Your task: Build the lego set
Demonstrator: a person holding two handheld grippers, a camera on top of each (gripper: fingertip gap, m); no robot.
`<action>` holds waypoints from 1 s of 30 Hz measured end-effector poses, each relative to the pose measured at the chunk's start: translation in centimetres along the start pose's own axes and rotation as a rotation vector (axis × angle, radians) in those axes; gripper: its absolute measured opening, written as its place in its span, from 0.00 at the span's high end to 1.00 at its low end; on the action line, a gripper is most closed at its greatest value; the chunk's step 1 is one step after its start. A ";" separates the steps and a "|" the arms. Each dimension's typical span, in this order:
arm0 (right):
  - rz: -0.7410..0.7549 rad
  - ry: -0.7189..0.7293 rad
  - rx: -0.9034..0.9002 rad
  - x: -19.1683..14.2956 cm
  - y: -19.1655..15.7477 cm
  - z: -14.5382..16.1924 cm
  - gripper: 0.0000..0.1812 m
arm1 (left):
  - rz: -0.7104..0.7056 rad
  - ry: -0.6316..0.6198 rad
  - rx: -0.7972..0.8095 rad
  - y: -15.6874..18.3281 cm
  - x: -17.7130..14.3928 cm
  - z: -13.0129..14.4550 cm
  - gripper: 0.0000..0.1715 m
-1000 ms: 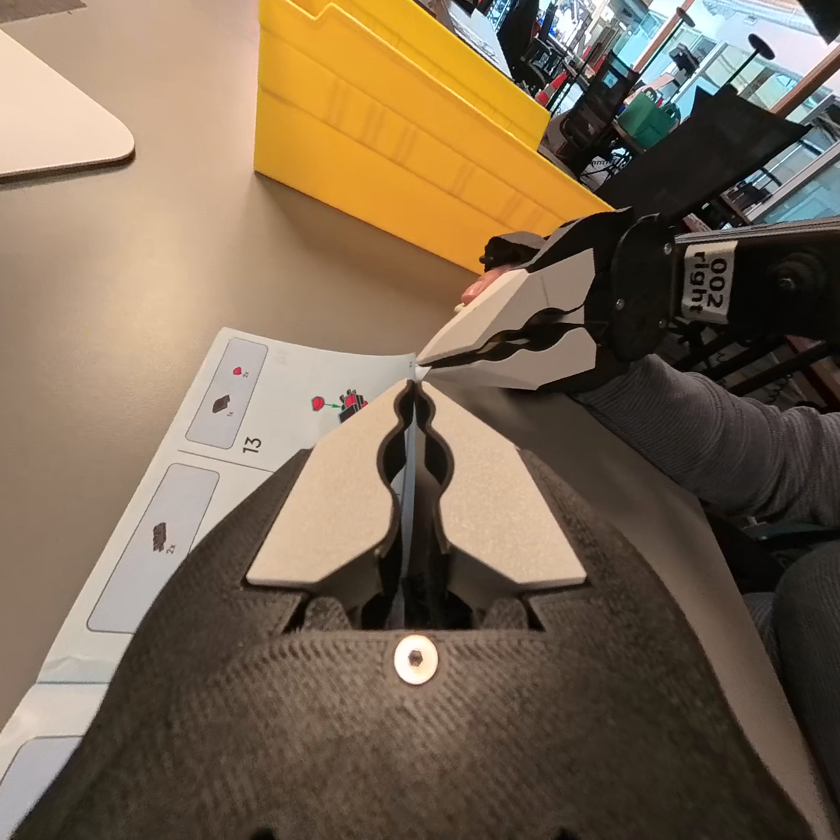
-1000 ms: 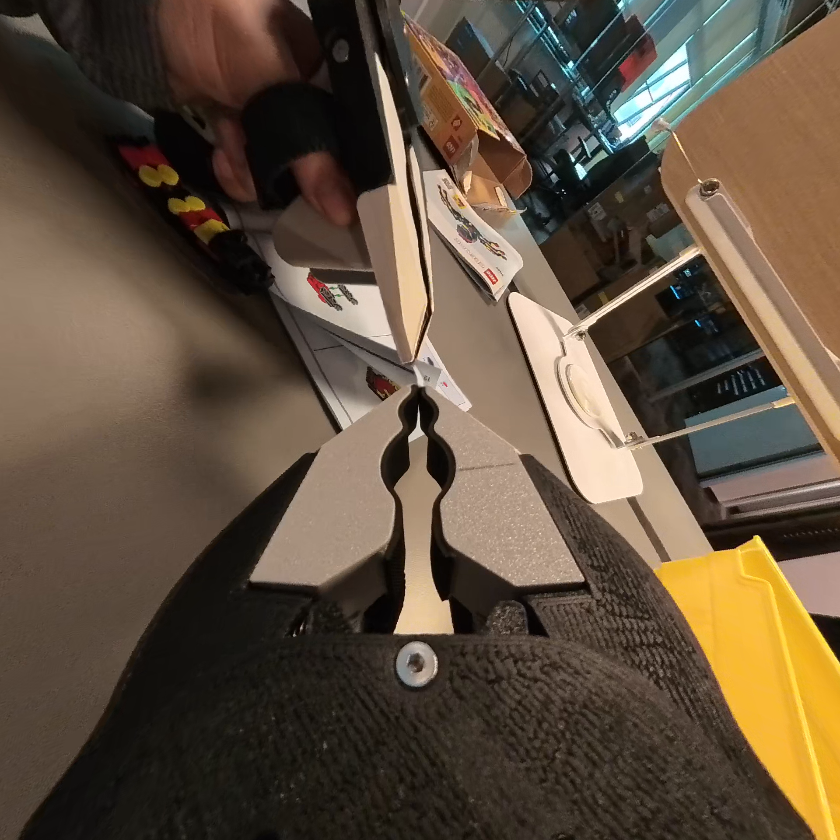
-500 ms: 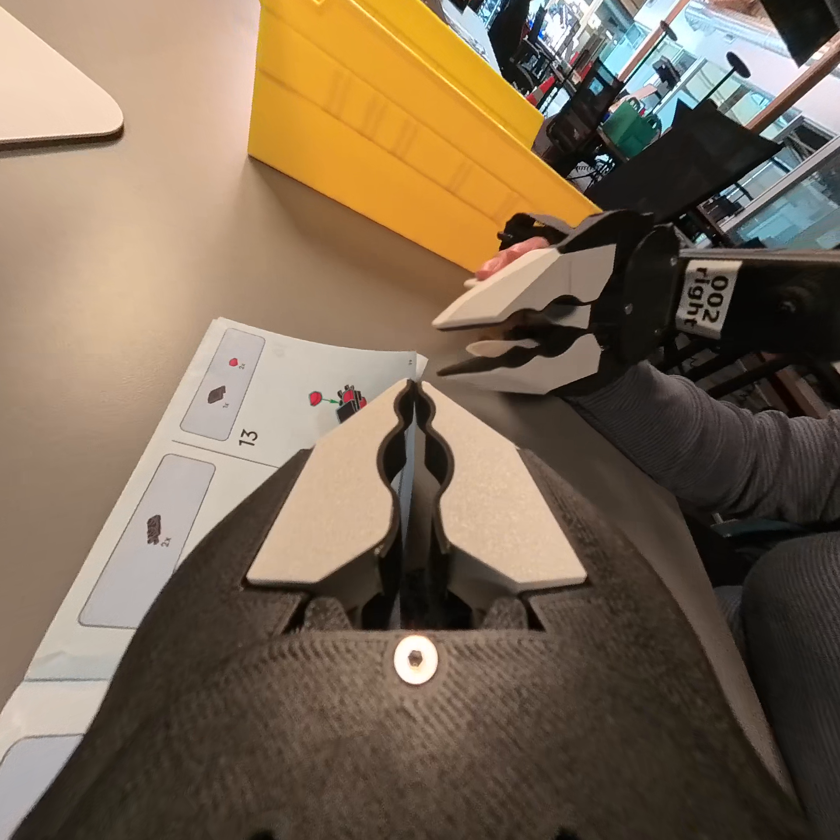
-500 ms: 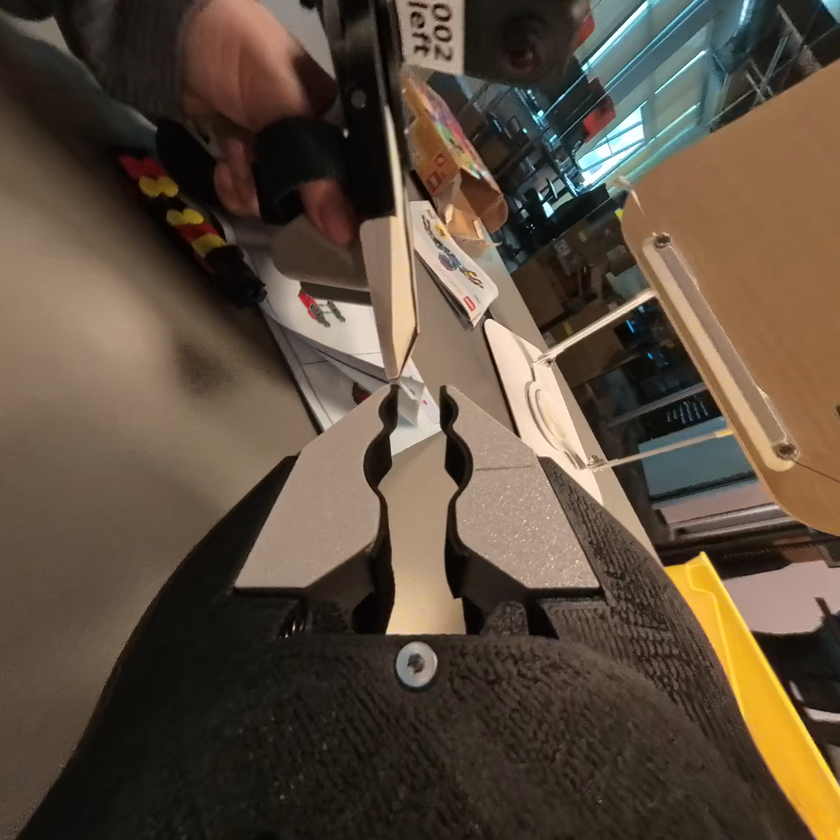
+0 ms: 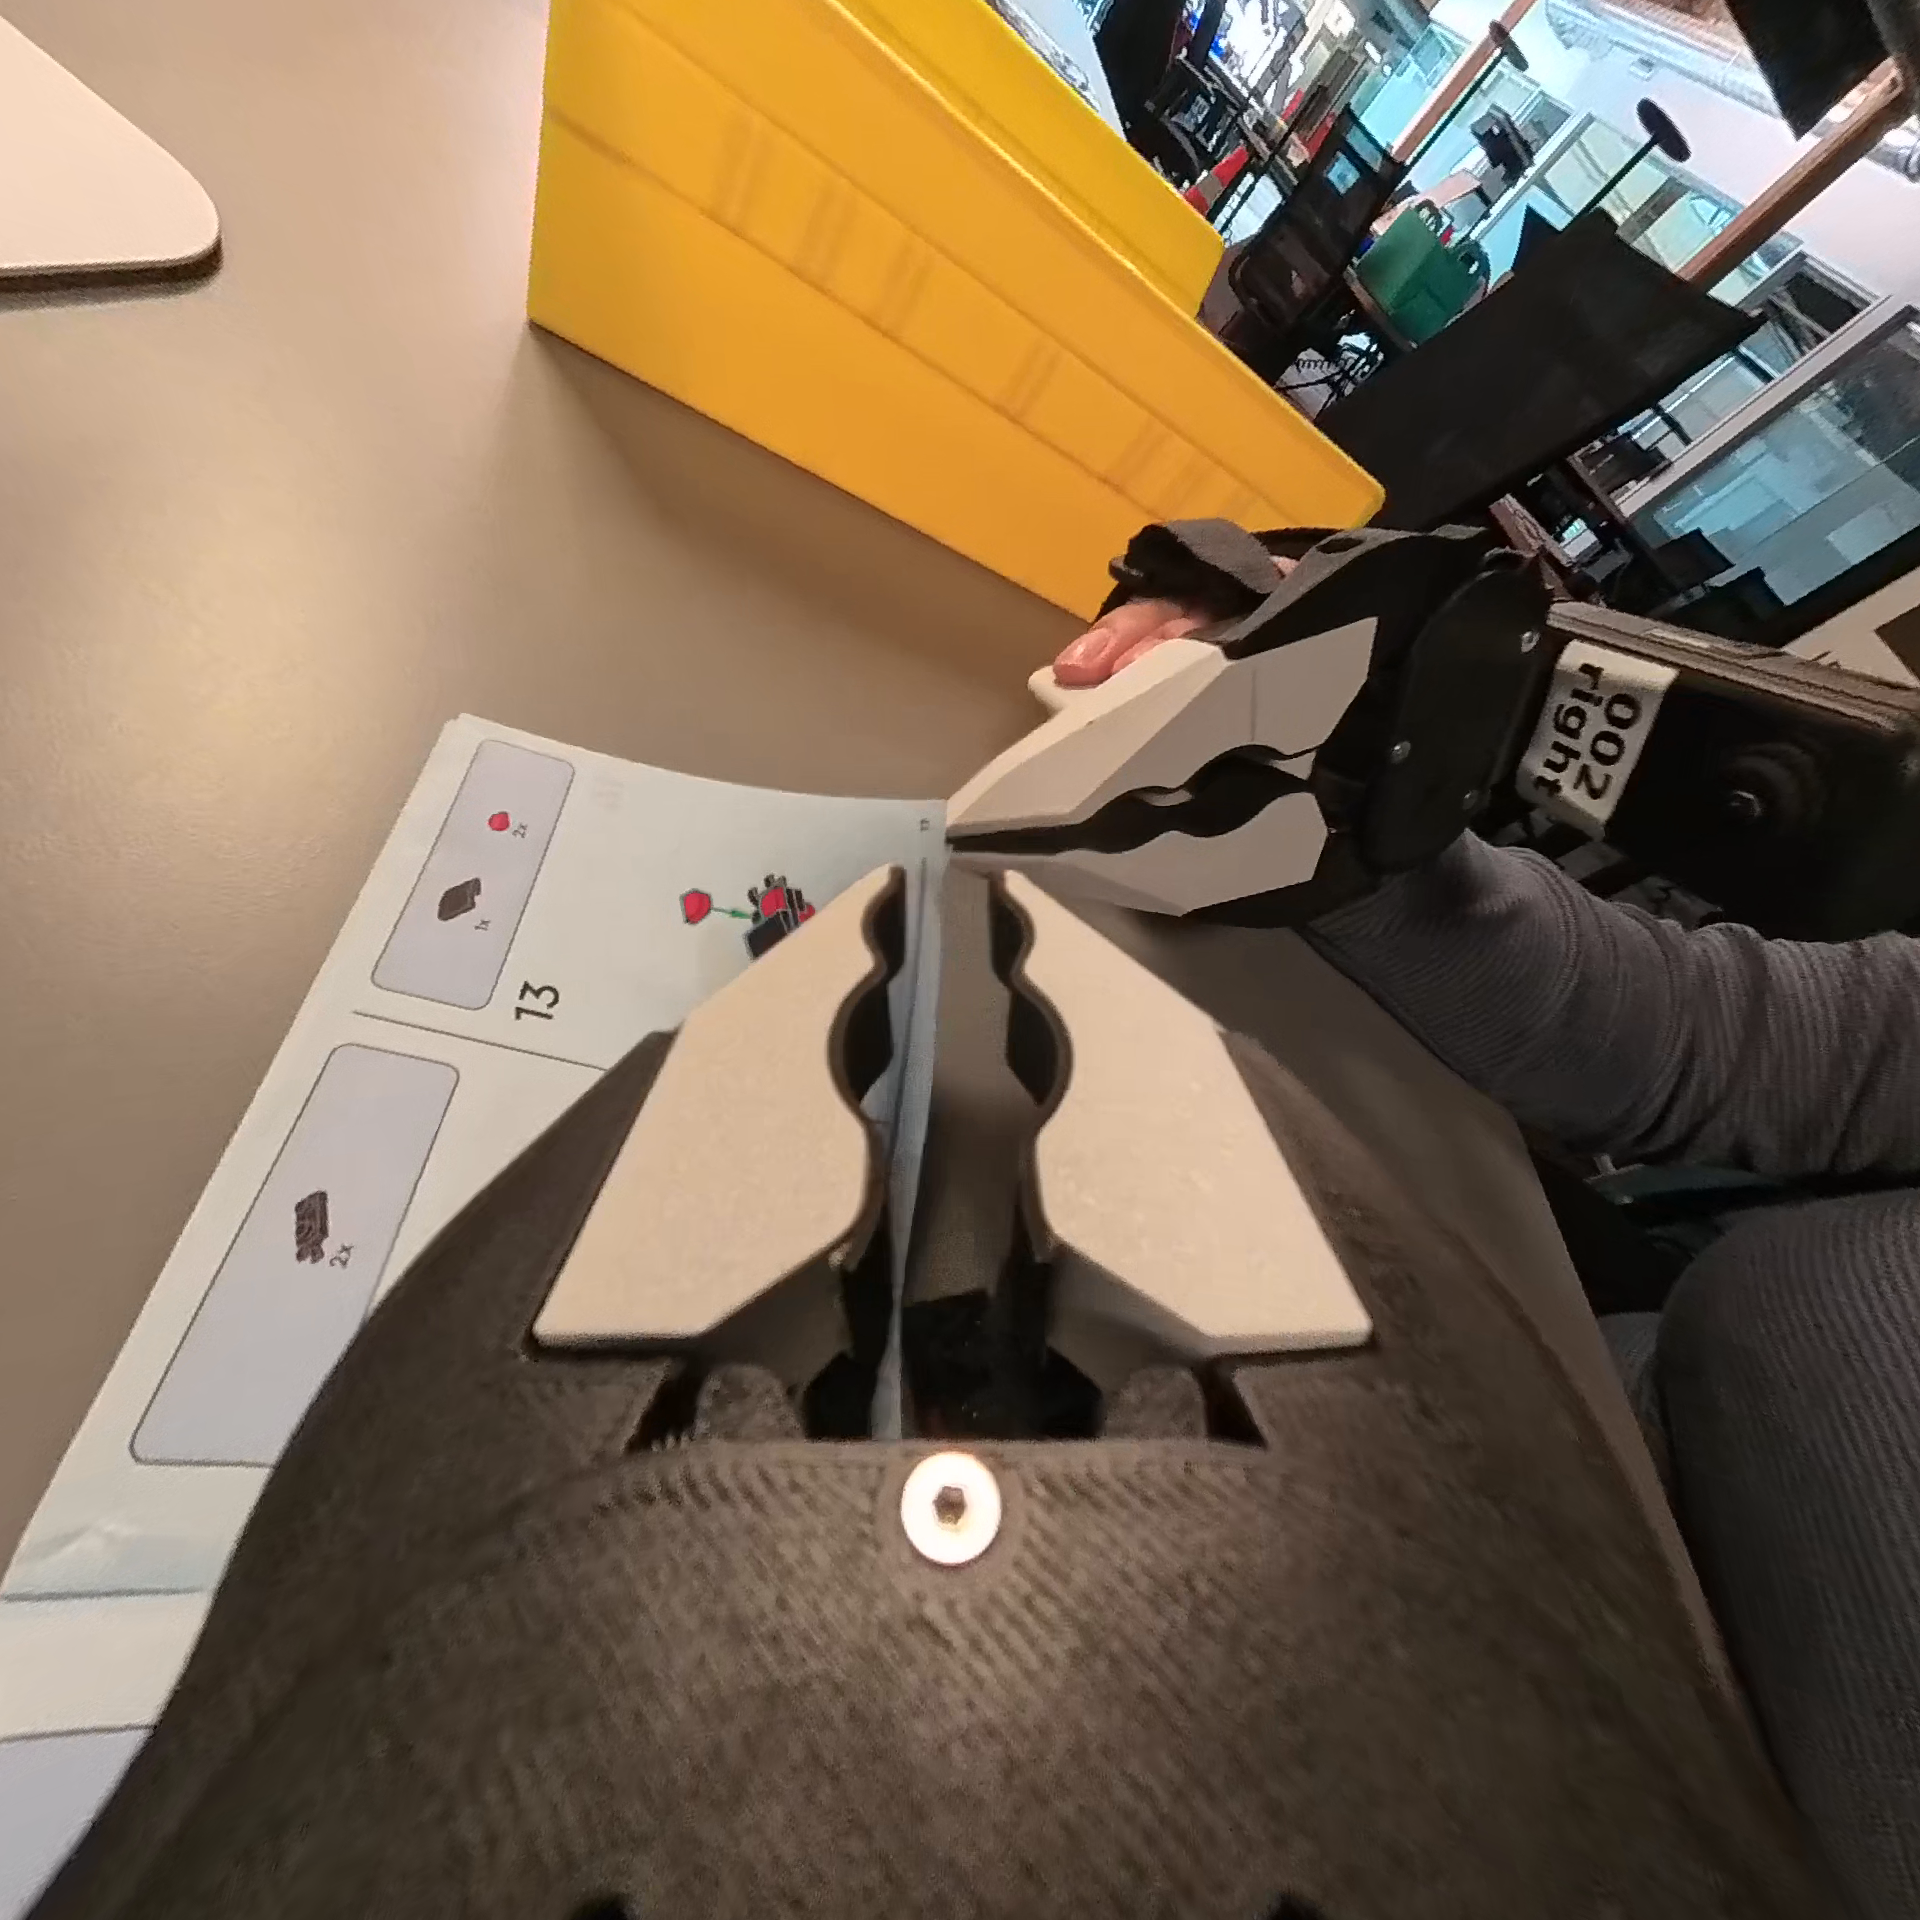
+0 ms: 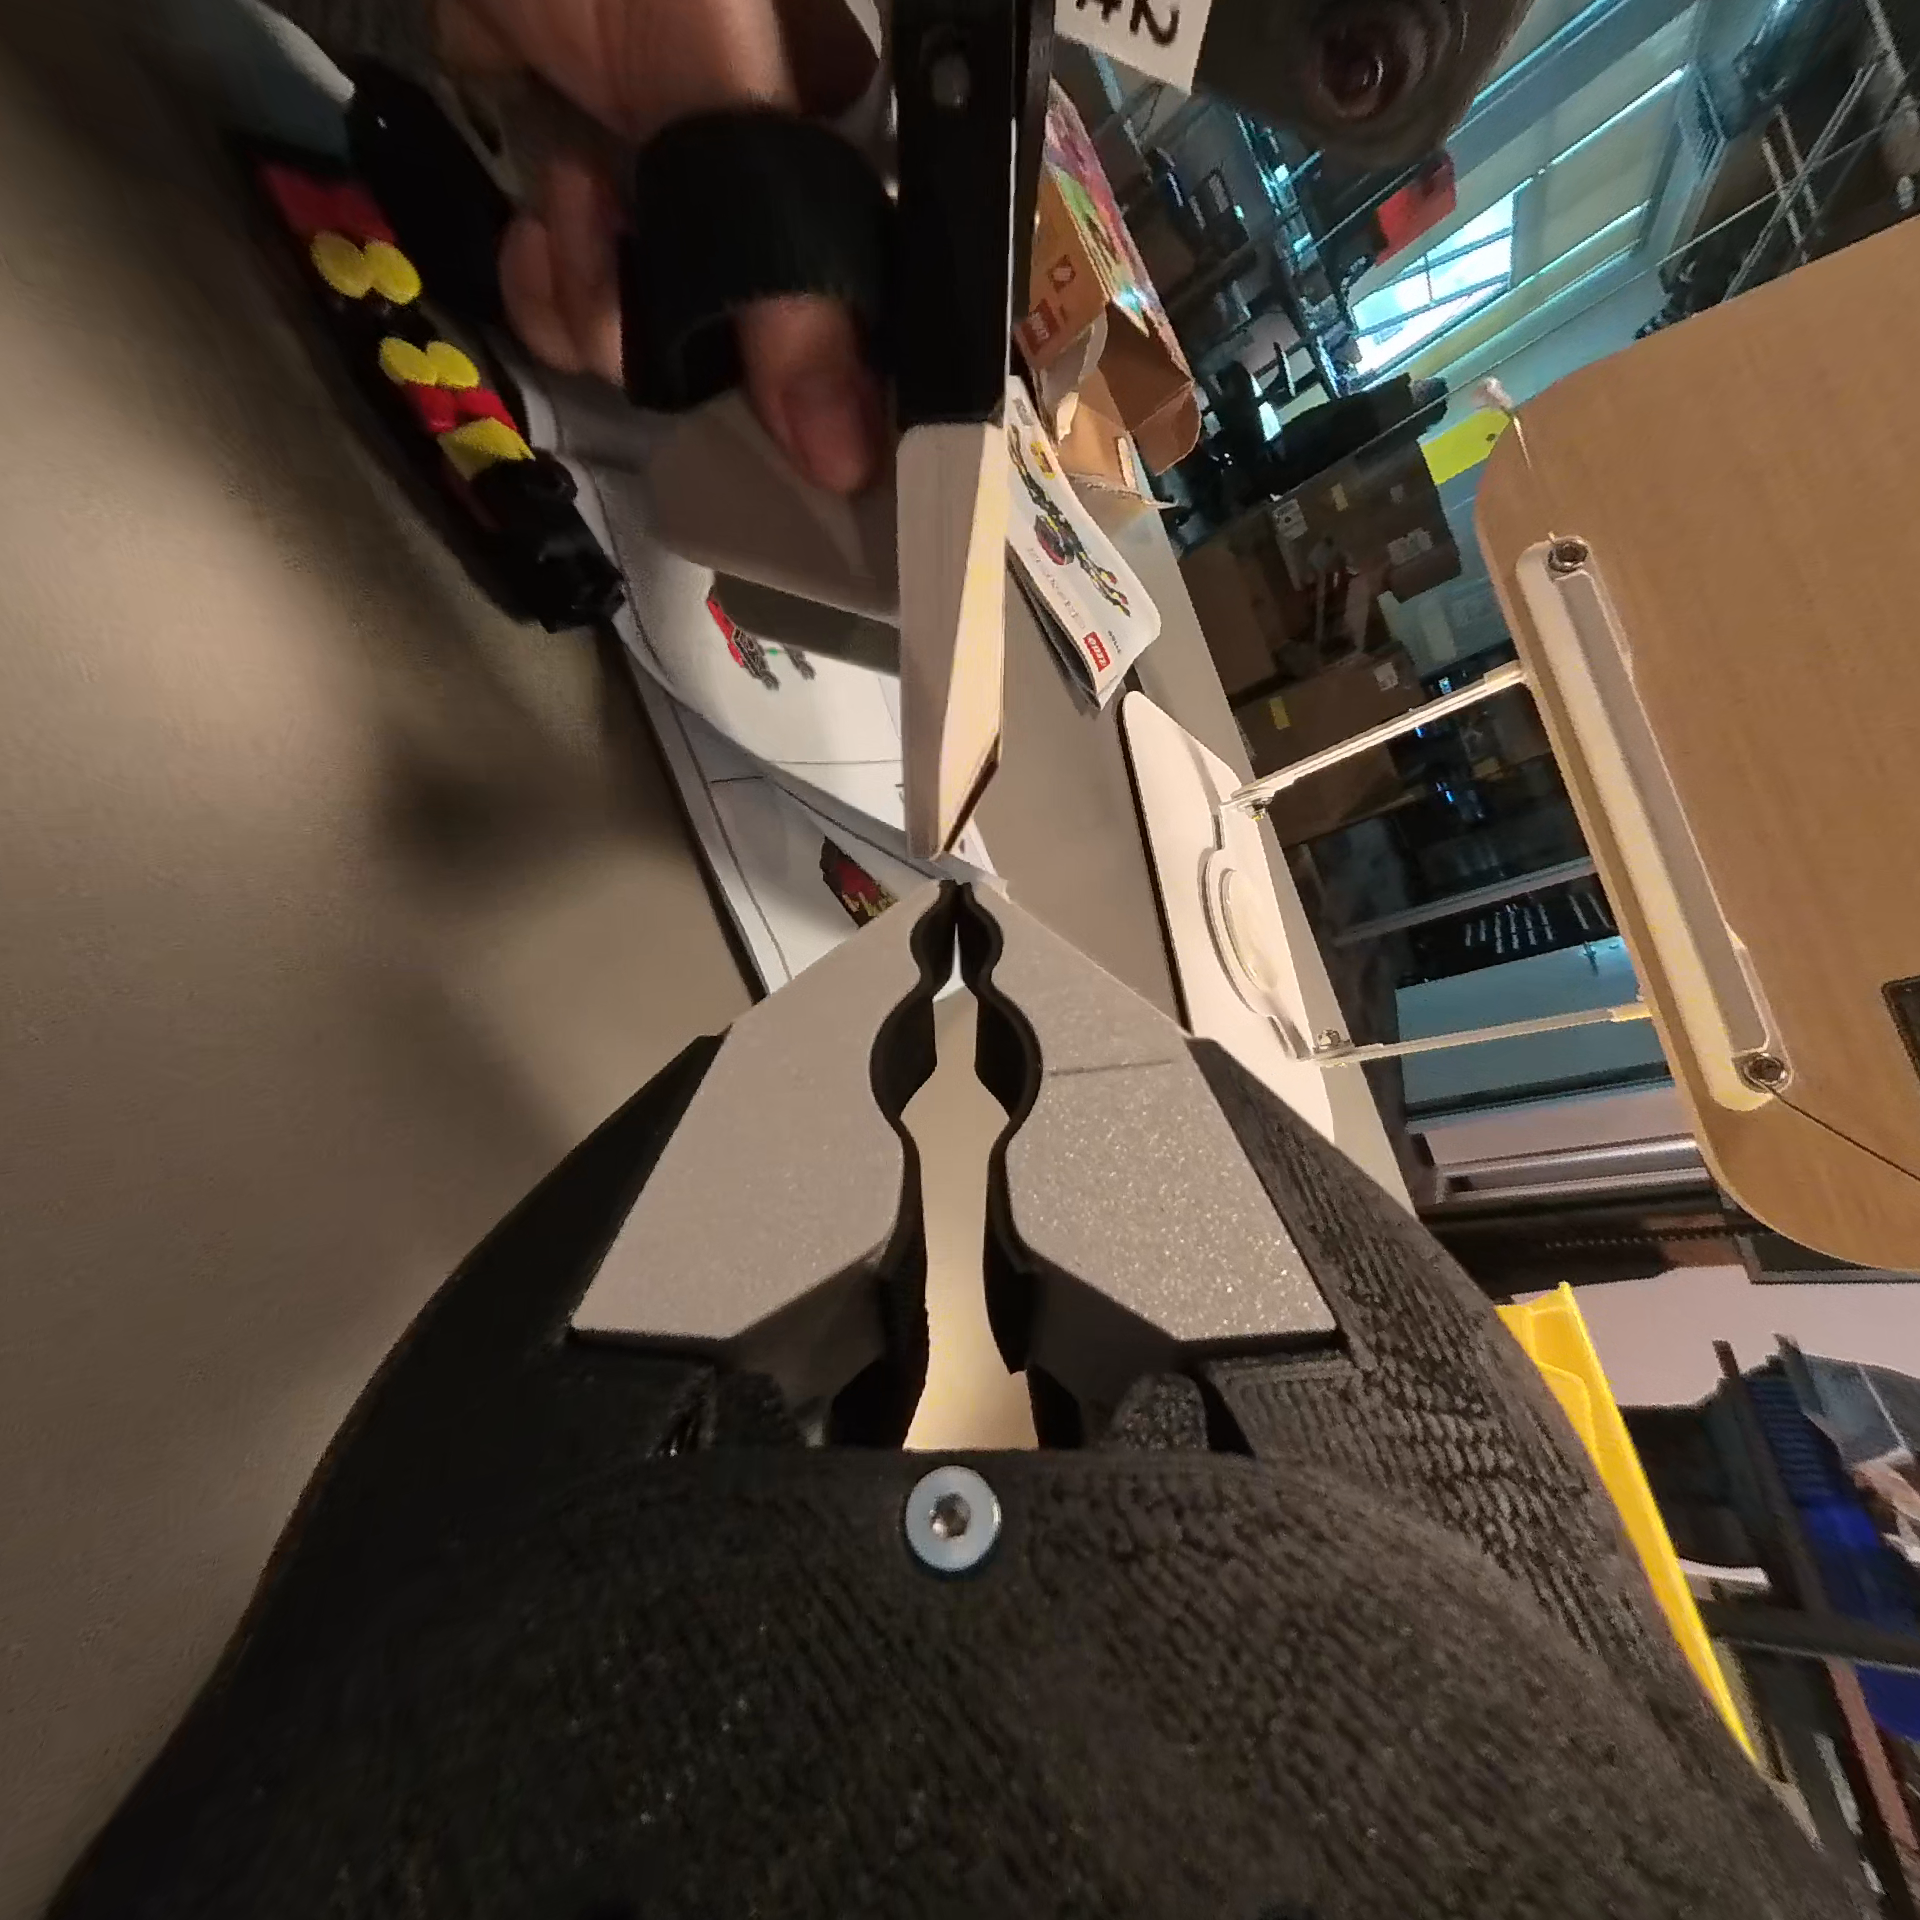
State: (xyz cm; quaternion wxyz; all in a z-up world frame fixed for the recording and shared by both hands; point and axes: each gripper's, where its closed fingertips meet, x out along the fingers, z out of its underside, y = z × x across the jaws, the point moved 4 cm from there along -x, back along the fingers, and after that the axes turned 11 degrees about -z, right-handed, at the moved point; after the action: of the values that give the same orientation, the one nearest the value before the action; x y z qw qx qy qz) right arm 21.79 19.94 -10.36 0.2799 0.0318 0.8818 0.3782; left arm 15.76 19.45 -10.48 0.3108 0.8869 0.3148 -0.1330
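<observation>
The open instruction booklet [image 5: 499,935] lies on the brown table, with one page standing up edge-on. My left gripper [image 5: 945,878] is open, and that page runs between its fingers, close to the left one. My right gripper [image 6: 958,896] is shut on the page's top corner; it also shows in the left wrist view [image 5: 956,826], tip to tip with the left gripper. In the right wrist view the left gripper's fingers [image 6: 951,665] hang edge-on just above my right tips. A black, red and yellow lego model [image 6: 436,416] lies on the table beyond the booklet [image 6: 790,831].
A yellow bin [image 5: 883,281] stands behind the booklet and shows in the right wrist view [image 6: 1621,1507]. A white stand base [image 6: 1195,831] carries a wooden panel [image 6: 1714,727]. A second leaflet [image 6: 1081,582] and an open cardboard box [image 6: 1101,343] lie farther off. Only a small space, under 4 cm, lies between the two pairs of fingers.
My left gripper, shut on the page before, has opened. My right gripper opened half a second ago, then closed again on the page corner.
</observation>
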 end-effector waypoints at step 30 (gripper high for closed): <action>-0.022 0.044 -0.032 -0.1 -0.5 -0.9 1.00 | -0.028 0.083 0.036 1.1 -0.2 -1.1 0.87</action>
State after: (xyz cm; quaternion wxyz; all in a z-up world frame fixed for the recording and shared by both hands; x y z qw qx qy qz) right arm 21.46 19.01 -10.16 0.2650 0.0091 0.8820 0.3895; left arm 16.35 19.36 -8.98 0.2797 0.8926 0.3373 -0.1062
